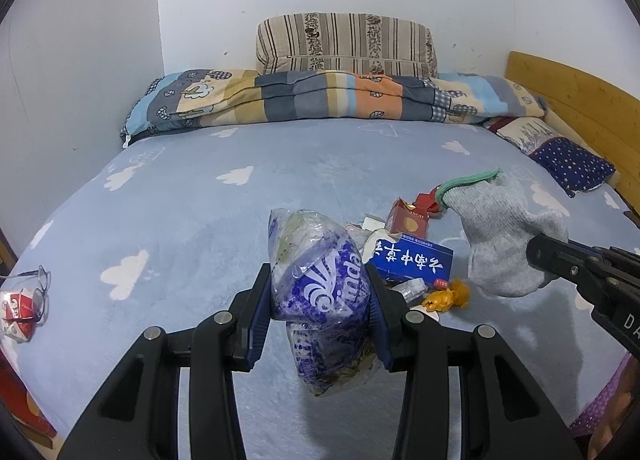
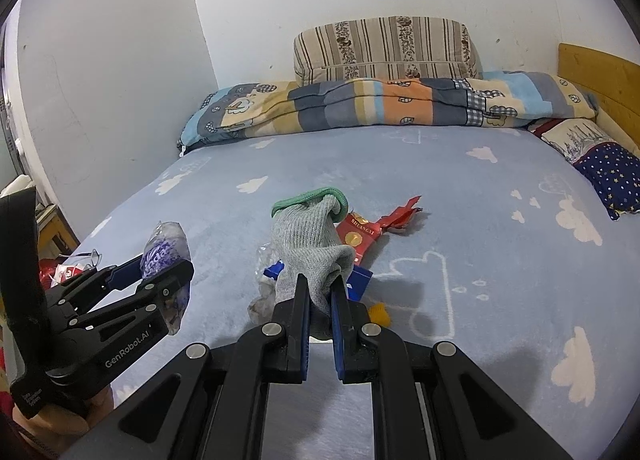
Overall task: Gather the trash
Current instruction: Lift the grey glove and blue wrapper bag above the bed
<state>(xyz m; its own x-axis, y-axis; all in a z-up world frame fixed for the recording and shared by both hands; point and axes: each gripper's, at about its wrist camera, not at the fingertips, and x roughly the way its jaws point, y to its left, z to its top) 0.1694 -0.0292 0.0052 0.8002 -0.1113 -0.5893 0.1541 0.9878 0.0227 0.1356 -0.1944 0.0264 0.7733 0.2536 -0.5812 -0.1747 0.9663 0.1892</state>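
My left gripper point(image 1: 320, 312) is shut on a crumpled blue-and-clear plastic bag point(image 1: 320, 292) and holds it above the bed; the bag also shows in the right wrist view point(image 2: 166, 256). My right gripper point(image 2: 320, 300) is shut on a grey knit glove with a green cuff point(image 2: 310, 240), seen at the right in the left wrist view point(image 1: 504, 236). Below them a trash pile lies on the blue cloud-print sheet point(image 1: 200, 195): a blue box point(image 1: 416, 260), a red cigarette pack point(image 1: 408, 219), a red wrapper point(image 2: 400, 213) and a yellow wrapper point(image 1: 448, 298).
Folded quilt point(image 1: 328, 99) and striped pillow point(image 1: 344, 43) lie at the far edge by the wall. A starry cushion point(image 1: 572, 167) lies by the wooden headboard point(image 1: 580, 99) at right. Red-white cartons and glasses point(image 1: 24, 300) lie at the left edge.
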